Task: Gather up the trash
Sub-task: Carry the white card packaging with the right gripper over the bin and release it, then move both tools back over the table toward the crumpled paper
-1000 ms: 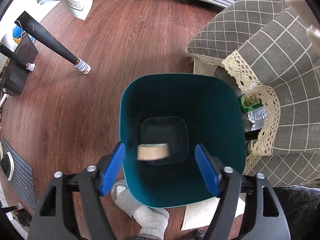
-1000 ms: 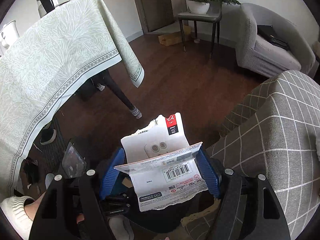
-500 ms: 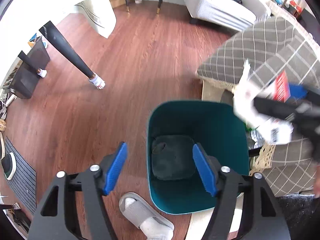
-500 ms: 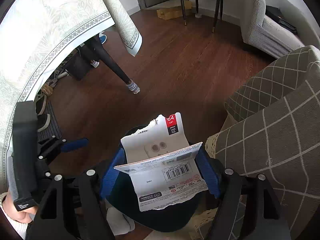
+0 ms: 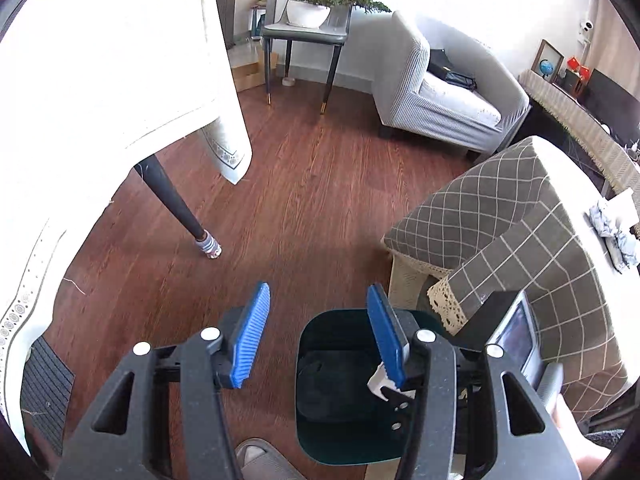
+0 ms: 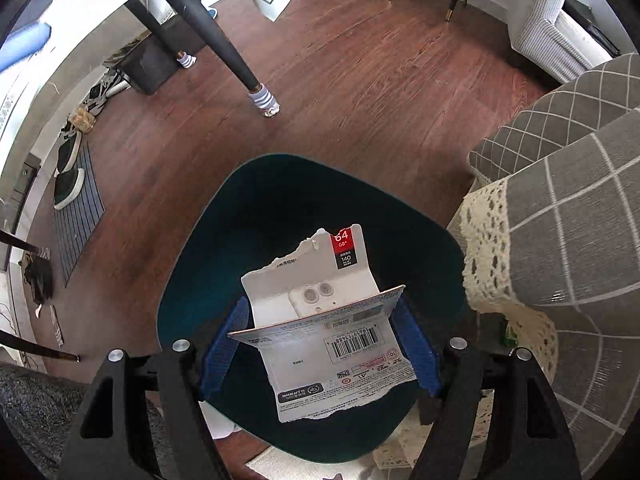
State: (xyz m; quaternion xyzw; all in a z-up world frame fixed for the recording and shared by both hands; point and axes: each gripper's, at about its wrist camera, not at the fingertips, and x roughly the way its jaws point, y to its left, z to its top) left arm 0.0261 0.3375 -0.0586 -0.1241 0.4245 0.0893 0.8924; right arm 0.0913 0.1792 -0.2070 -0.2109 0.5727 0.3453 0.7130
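Right gripper (image 6: 320, 344): points steeply down over the mouth of the bin (image 6: 192, 288), blue ribbed pads pressed on the two side edges of a torn card package (image 6: 332, 344) — the card bows up between them.
Left gripper (image 5: 316, 332): tilted down and forward, above the floor (image 5: 320, 200) at the bin's left edge; its jaws have just been closing, the pads stand a modest gap apart with nothing between them.
Card package: thin white cardboard, ragged along top and bottom, folded across the middle; red and black corner label, a barcode, a printed phone back. It hangs over the bin's opening, gripped, not inside.
Bin: dark teal, smooth plastic, rounded-square mouth, dark interior; it stands on the floor just beside the lace-edged cloth (image 6: 492, 264).
Floor: reddish-brown wood planks, glossy.
Cloth: grey fabric with a pale grid, cream lace trim, draped over furniture right of the bin.
Table leg (image 6: 224, 36): black, tapered, a striped sock on its foot.
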